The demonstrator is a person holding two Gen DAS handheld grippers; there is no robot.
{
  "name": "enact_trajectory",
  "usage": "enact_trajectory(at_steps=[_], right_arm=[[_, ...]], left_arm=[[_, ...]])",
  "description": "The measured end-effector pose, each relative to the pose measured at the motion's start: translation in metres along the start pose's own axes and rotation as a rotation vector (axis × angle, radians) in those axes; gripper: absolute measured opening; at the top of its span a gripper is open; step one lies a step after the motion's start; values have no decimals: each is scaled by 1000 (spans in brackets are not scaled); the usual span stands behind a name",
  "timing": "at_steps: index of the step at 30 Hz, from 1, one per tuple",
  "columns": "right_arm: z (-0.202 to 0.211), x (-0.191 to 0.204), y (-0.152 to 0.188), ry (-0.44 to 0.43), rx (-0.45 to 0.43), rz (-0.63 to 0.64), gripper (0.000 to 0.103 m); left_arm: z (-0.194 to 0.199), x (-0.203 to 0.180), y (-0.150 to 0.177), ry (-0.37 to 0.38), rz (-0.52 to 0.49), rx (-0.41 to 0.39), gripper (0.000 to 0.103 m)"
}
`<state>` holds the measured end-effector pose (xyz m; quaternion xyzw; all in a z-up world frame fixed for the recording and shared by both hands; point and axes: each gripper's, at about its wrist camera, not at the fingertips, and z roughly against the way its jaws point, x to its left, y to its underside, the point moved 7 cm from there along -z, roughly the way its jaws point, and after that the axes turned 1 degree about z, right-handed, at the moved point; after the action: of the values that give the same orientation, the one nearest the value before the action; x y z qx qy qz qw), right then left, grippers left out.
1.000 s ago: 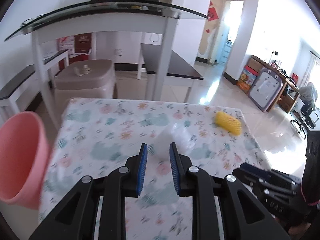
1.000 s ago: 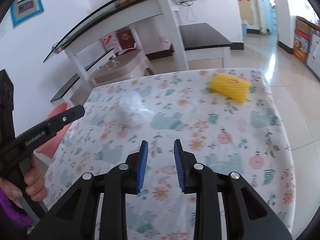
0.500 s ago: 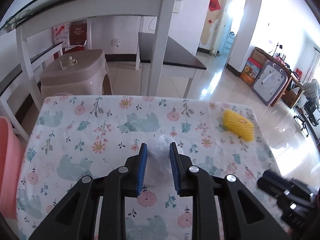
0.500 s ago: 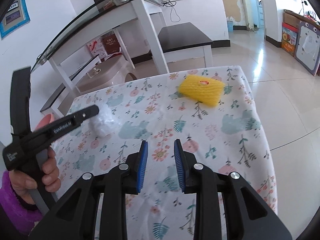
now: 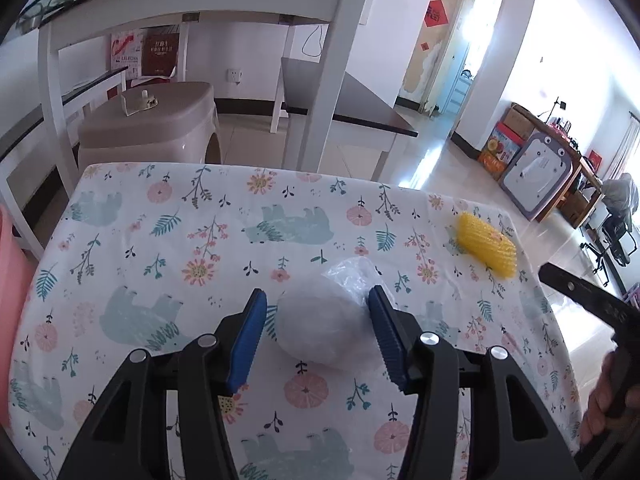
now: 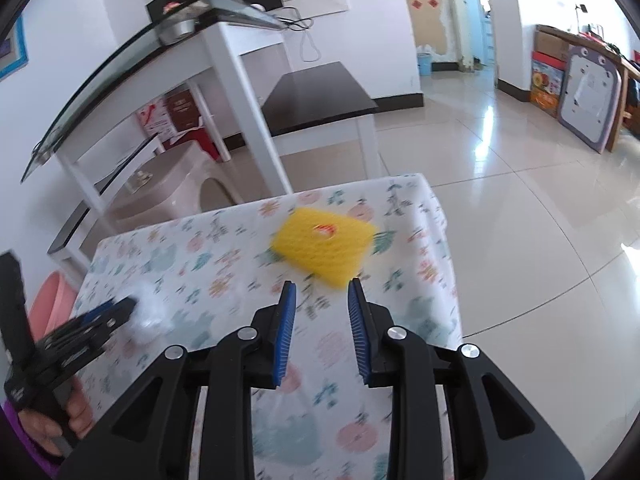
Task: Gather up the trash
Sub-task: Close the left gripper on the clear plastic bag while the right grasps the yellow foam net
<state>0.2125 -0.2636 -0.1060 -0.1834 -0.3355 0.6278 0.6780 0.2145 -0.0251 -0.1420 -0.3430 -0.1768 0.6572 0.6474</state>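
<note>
Plastic wad [image 5: 316, 326] sharp only from left wrist

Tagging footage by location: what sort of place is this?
Probably a home living or dining room: a floral-and-bear patterned tablecloth, a glossy tiled floor, and a white glass-topped table.

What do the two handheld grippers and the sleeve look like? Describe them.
Both the left gripper and the right gripper are black plastic, with angular cut-out linkage arms, round silver pivot bolts and ribbed blue pads on the fingers. The left one's pistol-style handle carries small white lettering, too blurred to read. A purple sleeve covers the left wrist.
</note>
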Motion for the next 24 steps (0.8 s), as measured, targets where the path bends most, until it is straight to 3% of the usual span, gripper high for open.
enact_trajectory(at_steps=[4,9,17,22,24], right_arm=[[-15,-9,-8,1,24,-33,27],[-33,-7,-13,-13,54,-45,27],[-57,-14,-14,37,97,-63,27],[-59,-10,-13,-5,87,-56,27],[-57,-5,-12,-17,86,-38,18]], left_arm=[[6,-6,1,13,-25,-14,32],[21,-12,2,0,-63,-55,16],[49,-4,8,13,-38,-68,14],[59,1,14,7,-34,-67,14],[63,3,16,2,-34,-69,14]])
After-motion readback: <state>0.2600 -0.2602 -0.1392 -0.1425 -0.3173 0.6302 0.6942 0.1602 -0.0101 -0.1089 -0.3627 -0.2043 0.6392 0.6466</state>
